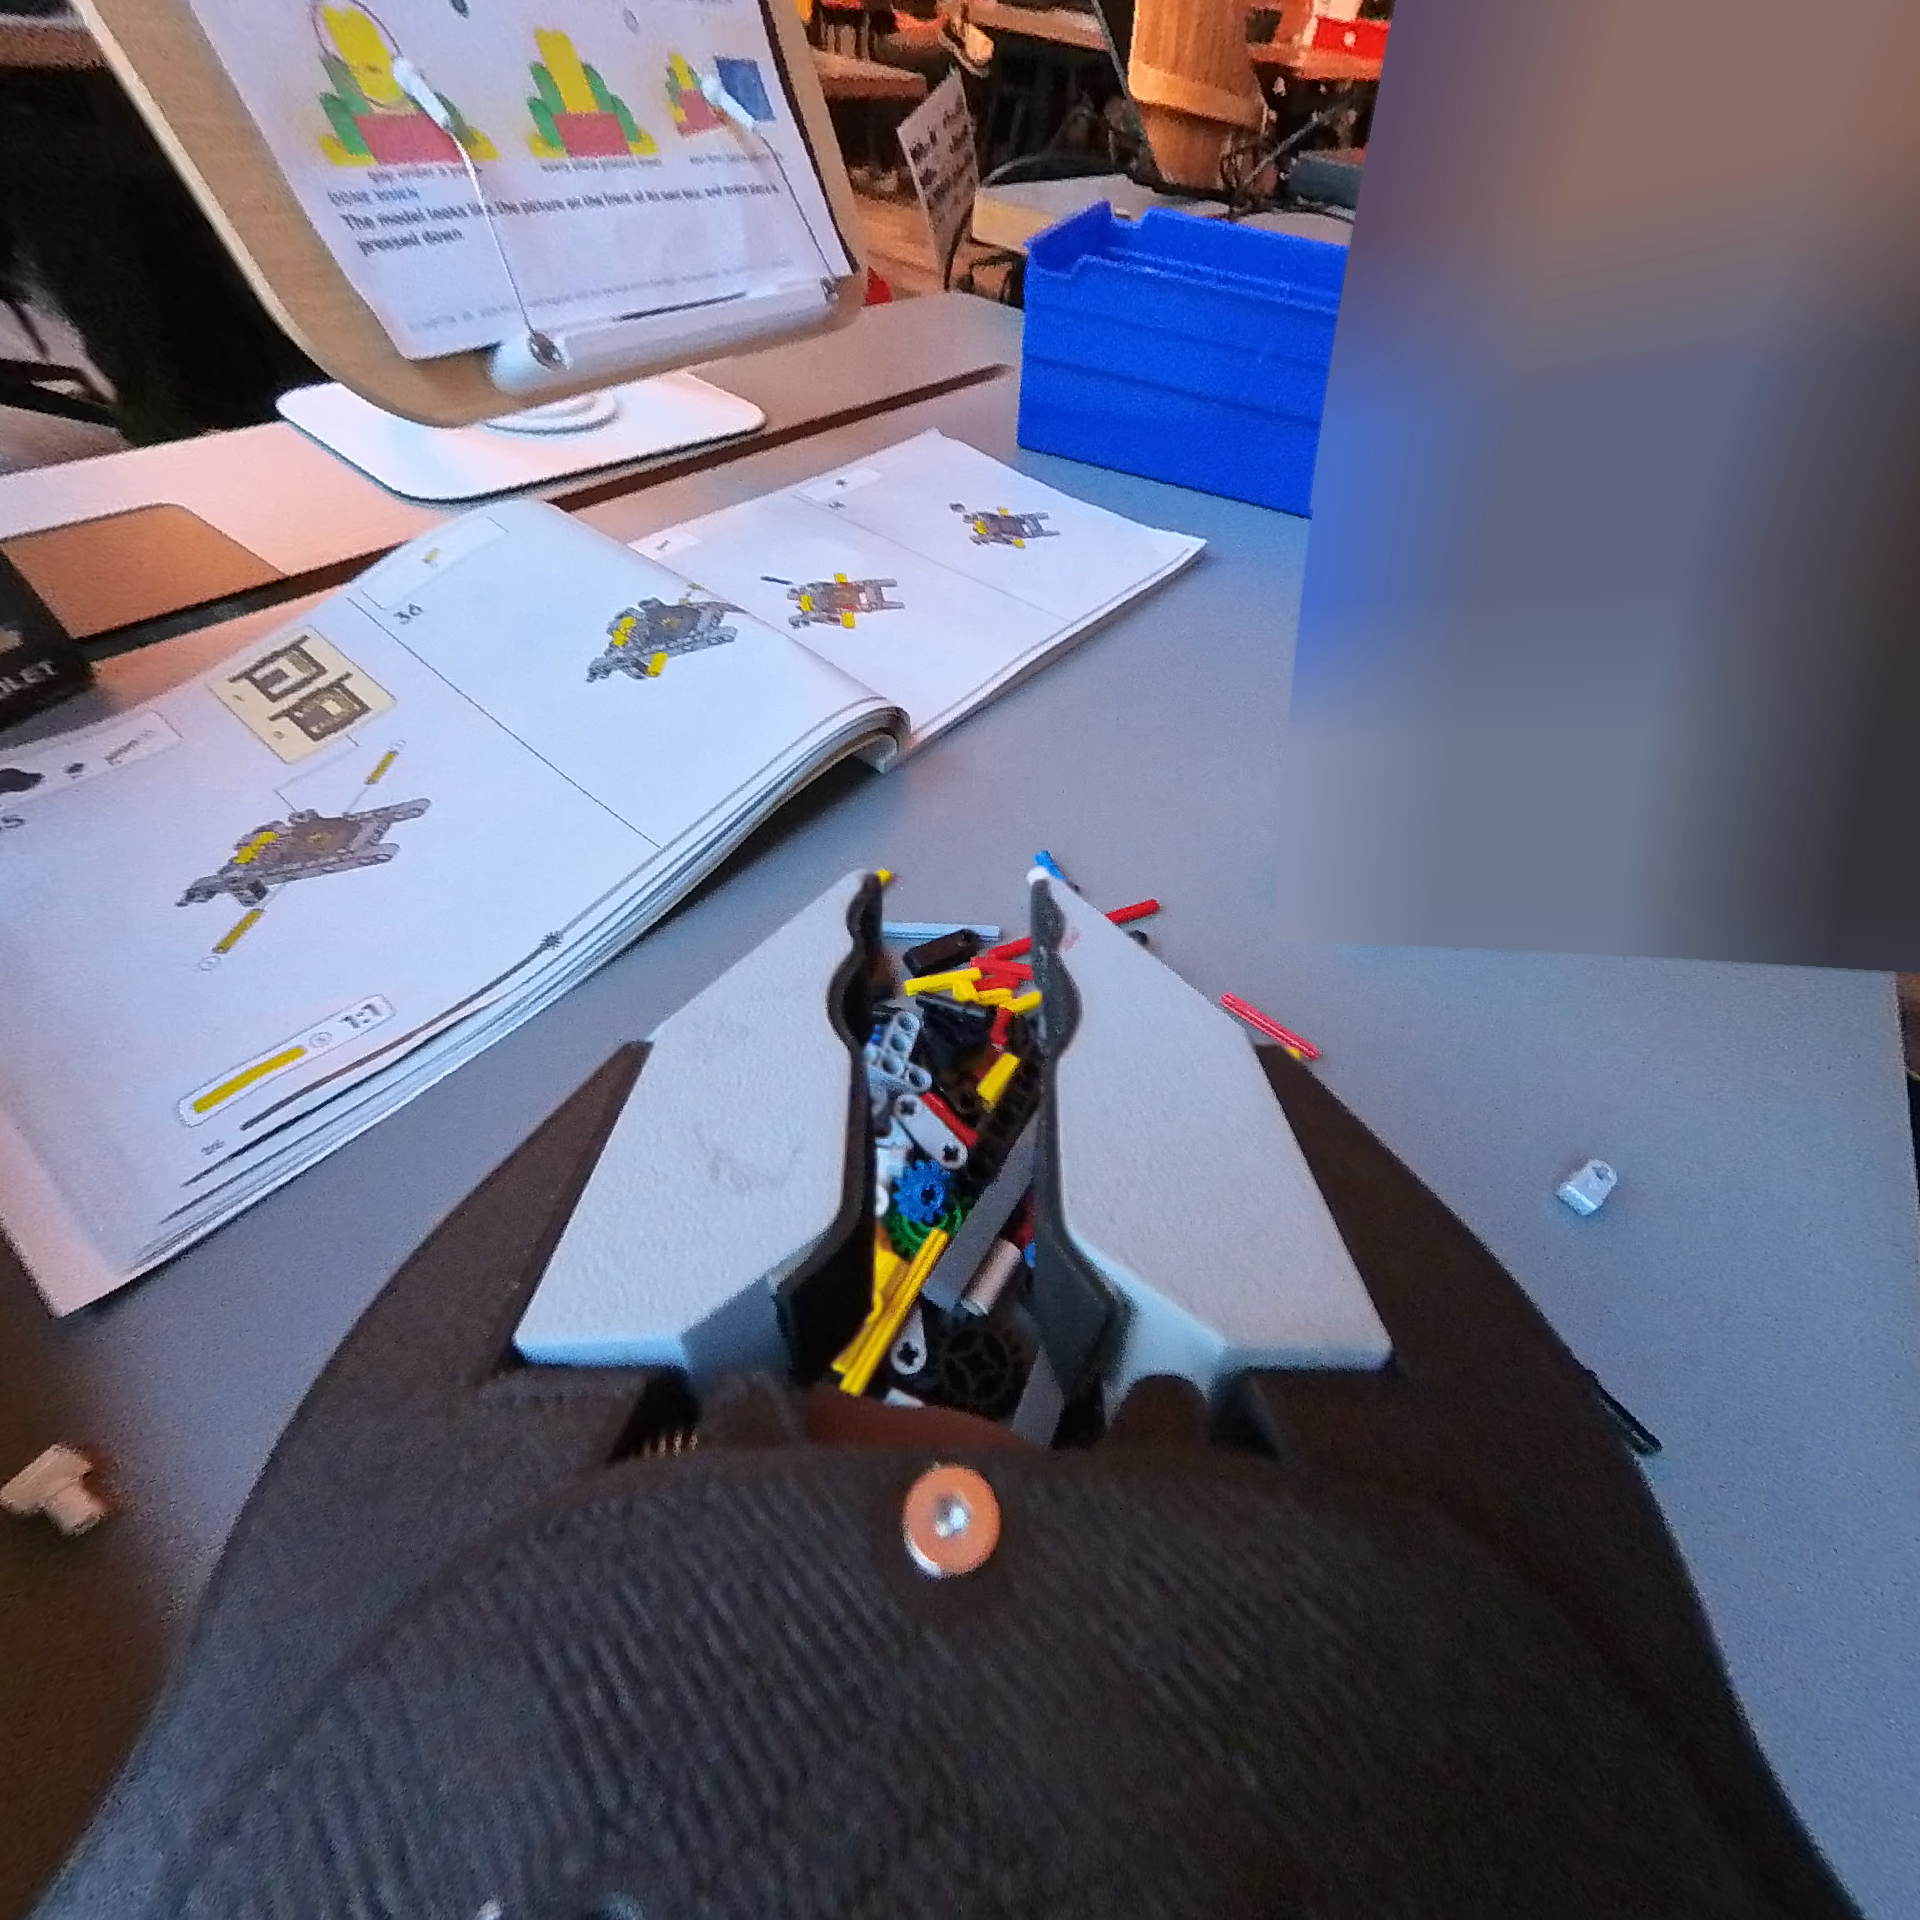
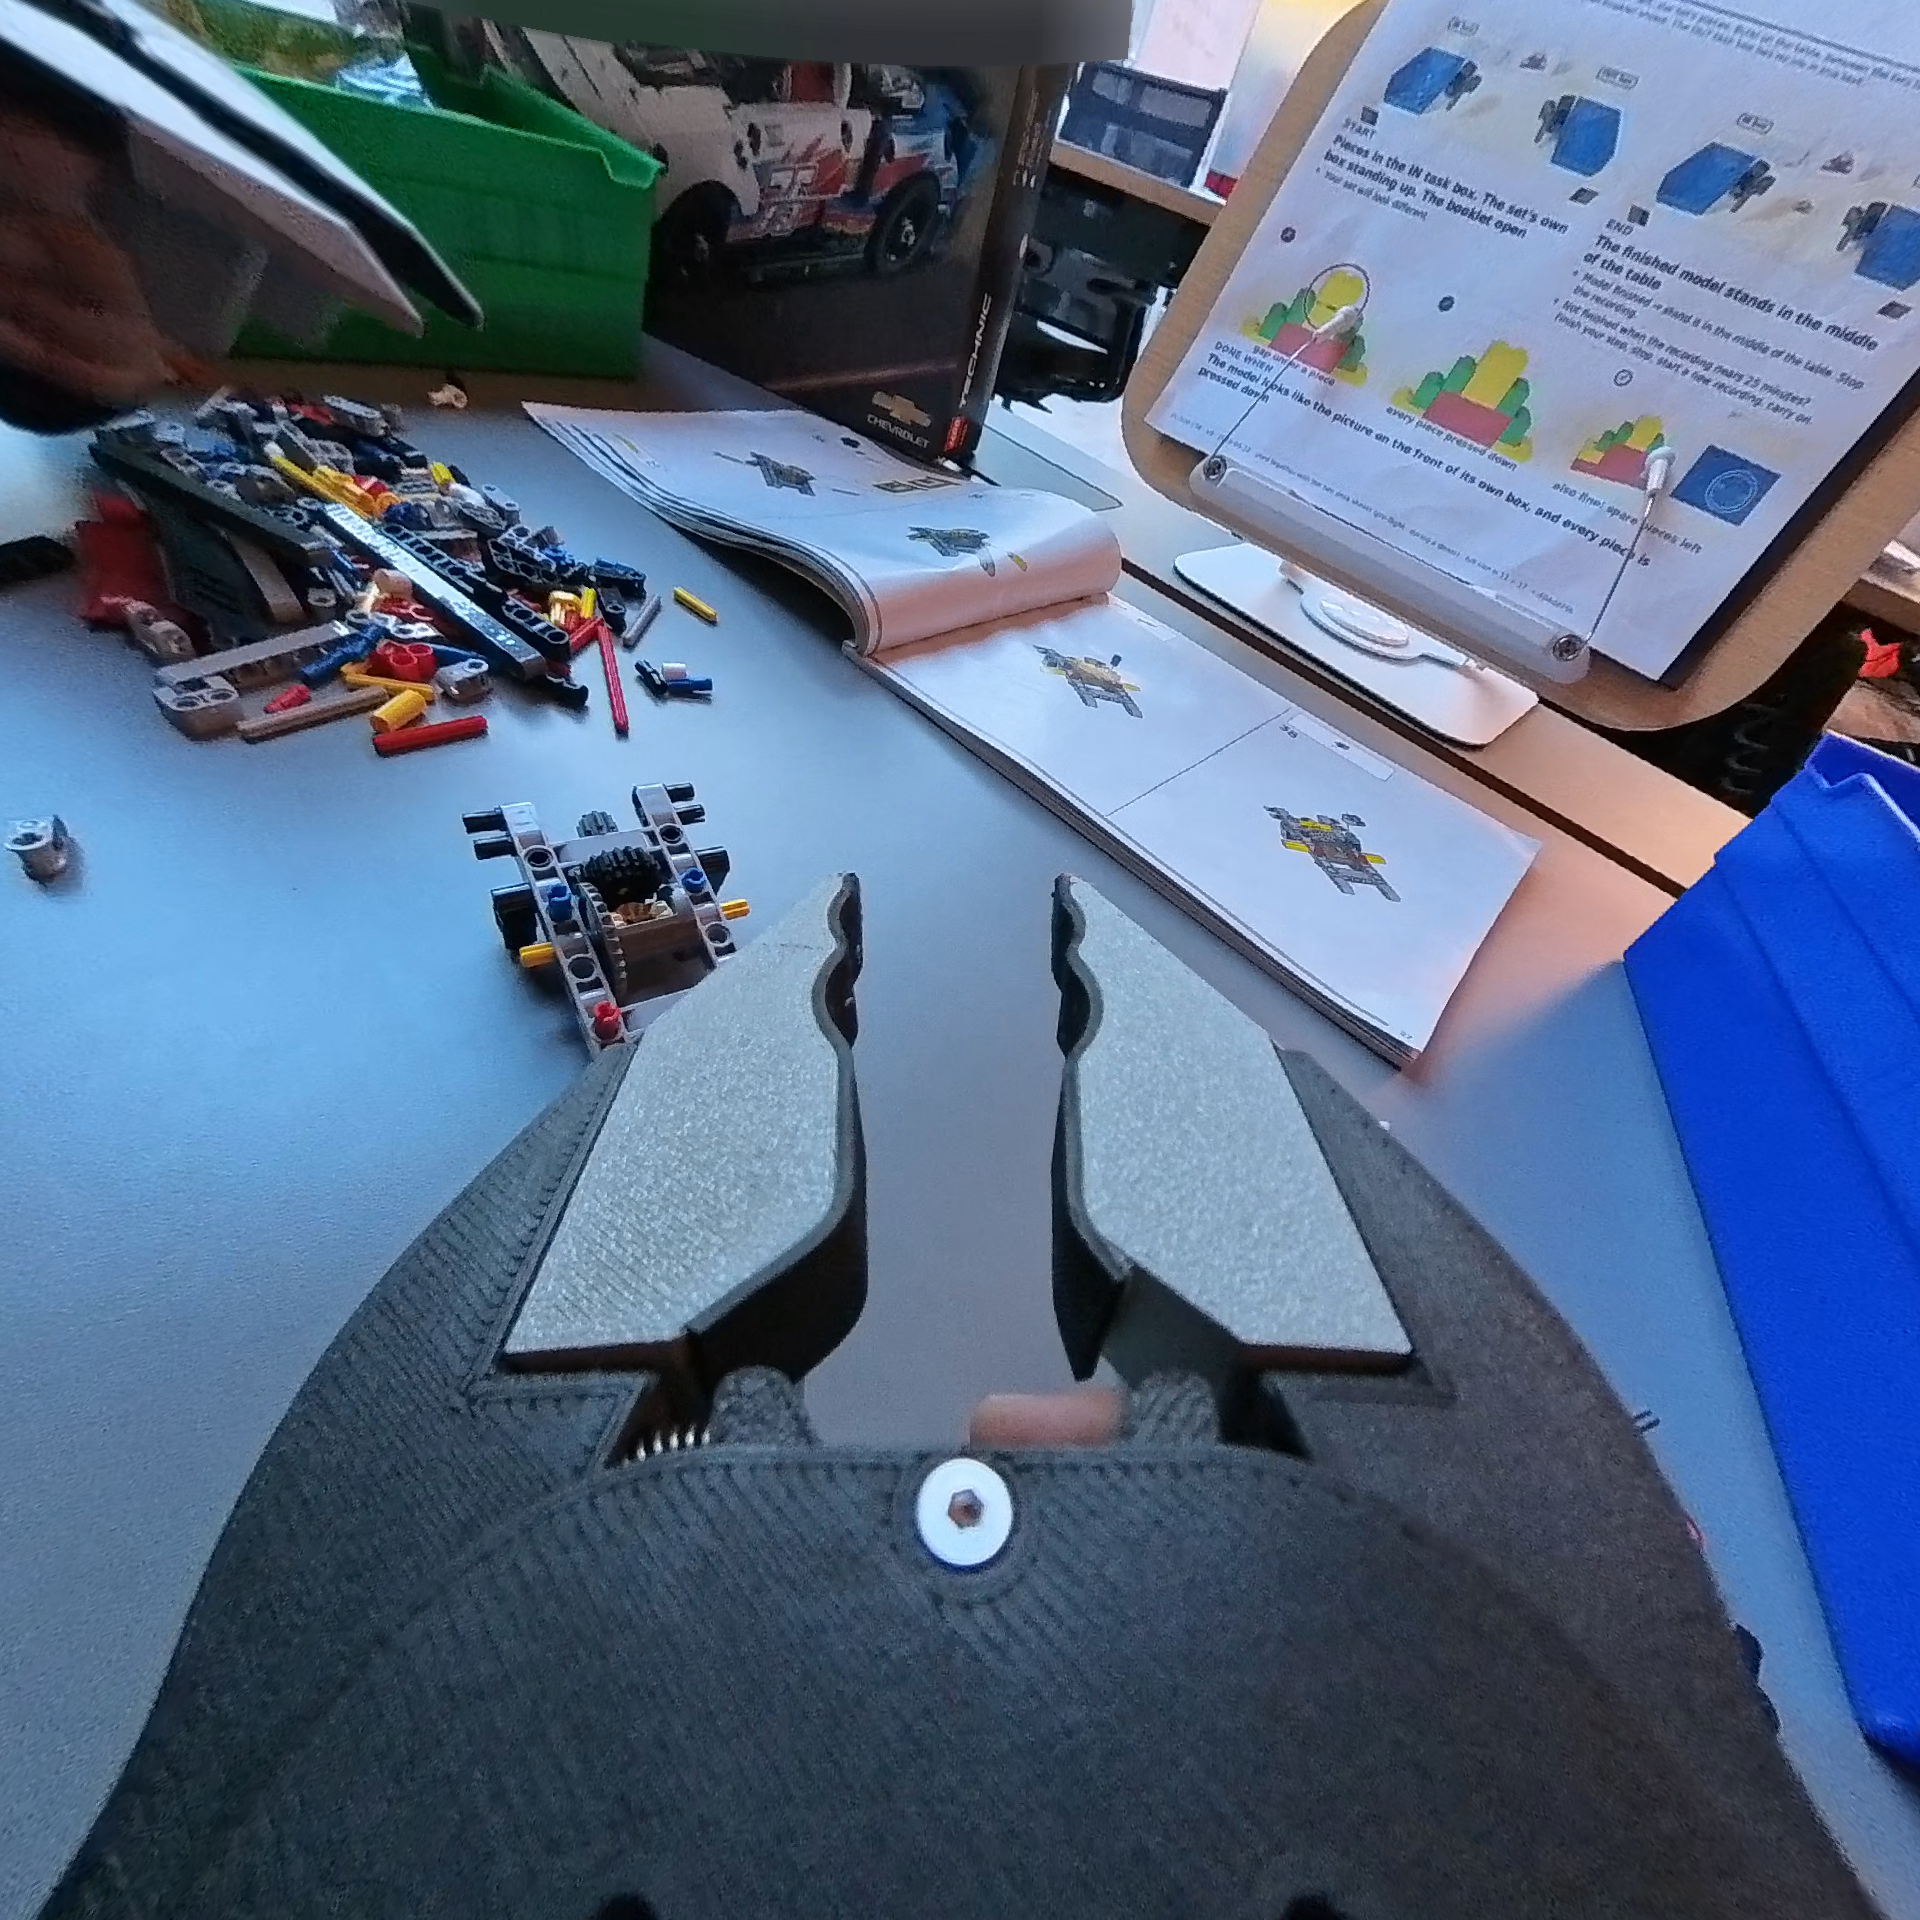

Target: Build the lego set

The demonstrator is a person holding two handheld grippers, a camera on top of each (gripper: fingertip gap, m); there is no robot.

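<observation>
My left gripper is open and hovers just above a pile of small building pieces: black, grey, red, yellow and blue pins, axles, beams and gears. The pile shows through the gap between its fingers, and nothing is pinched. In the right wrist view this gripper hangs over the same pile at the upper left. My right gripper is open and empty above bare grey table. A small grey and black geared assembly lies just left of its left finger.
An open instruction booklet lies behind the grippers and also shows in the left wrist view. A sheet stand, a blue bin, a green bin and a car-picture box ring the table. Stray pieces include a red axle and a grey connector. The gap from one gripper's tips to the other's is roughly 25 centimeters.
</observation>
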